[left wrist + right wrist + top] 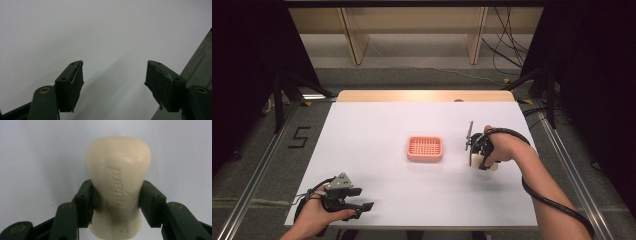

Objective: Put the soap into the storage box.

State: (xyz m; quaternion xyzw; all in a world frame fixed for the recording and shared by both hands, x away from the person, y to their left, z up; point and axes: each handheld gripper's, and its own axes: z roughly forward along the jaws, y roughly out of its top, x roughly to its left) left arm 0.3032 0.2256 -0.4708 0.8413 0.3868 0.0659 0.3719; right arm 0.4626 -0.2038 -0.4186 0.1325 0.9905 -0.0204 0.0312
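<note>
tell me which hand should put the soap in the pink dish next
Right. The right tongs are already shut on the soap bar, just right of the pink soap dish. The left tongs are open with nothing between them, at the table's near left corner, farther from the dish.

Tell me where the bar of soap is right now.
The cream soap bar sits clamped between the right gripper's jaws, low over the white table, just right of the pink slotted dish at its centre.

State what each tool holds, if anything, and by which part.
The right tool grips a cream soap bar across its narrow waist; the left tool is open, holding nothing.
</note>
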